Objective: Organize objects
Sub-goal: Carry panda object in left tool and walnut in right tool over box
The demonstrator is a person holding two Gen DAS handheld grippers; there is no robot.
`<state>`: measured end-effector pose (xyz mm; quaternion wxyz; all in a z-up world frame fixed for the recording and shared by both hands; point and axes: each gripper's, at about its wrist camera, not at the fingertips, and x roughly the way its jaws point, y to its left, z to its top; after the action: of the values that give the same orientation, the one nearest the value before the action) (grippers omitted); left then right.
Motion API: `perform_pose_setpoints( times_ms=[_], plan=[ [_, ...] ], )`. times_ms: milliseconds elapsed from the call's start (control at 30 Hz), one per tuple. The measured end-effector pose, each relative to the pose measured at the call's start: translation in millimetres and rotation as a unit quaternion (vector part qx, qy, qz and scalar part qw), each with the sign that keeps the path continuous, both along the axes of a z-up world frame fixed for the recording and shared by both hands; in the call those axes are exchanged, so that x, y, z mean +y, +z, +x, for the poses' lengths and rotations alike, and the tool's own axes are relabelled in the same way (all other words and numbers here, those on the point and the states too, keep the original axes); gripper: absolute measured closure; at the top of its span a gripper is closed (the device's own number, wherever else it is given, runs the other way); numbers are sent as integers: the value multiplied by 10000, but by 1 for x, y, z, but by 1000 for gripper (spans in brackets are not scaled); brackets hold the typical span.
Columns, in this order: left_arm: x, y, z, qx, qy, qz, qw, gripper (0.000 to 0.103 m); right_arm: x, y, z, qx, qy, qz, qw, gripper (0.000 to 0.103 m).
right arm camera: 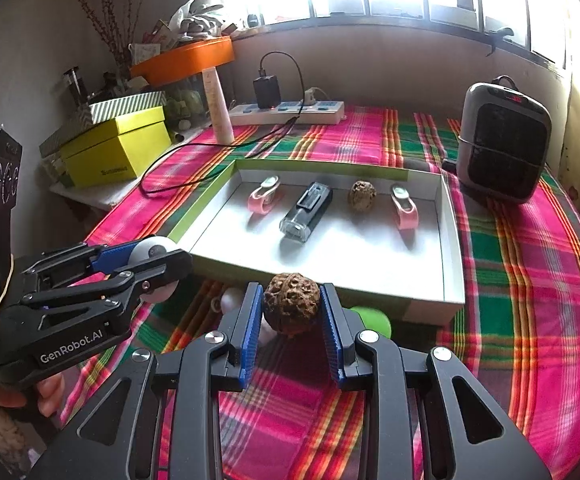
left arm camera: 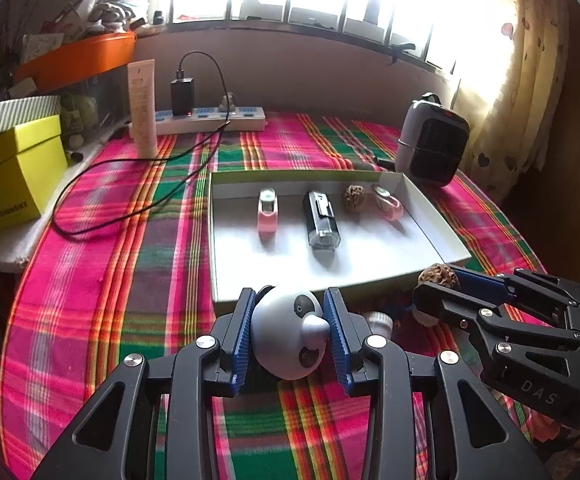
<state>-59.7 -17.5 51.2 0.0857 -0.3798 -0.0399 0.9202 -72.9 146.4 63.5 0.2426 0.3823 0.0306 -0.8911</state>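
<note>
The left gripper [left arm camera: 290,336] pinches a round white panda-faced toy [left arm camera: 290,336] at lower centre; the right gripper [right arm camera: 291,312] pinches a wrinkled brown walnut [right arm camera: 291,308] before the white cardboard tray [right arm camera: 451,248].

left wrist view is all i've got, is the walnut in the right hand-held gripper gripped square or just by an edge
Observer: Square. In the right wrist view the right hand-held gripper has both blue pads pressed on the sides of the walnut.
Operator: anything near it i can't see
Observer: A green round object sits just past its right finger, in front of the near wall of the tray.
</note>
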Motion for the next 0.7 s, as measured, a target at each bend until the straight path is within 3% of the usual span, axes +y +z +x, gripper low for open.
perform_pose_setpoints(
  times_ms=[700],
  plan=[
    [0,-7,-67,-172,-14,-152,9997,70,-25,-17,-51,-465,128,219,9986,73]
  ],
)
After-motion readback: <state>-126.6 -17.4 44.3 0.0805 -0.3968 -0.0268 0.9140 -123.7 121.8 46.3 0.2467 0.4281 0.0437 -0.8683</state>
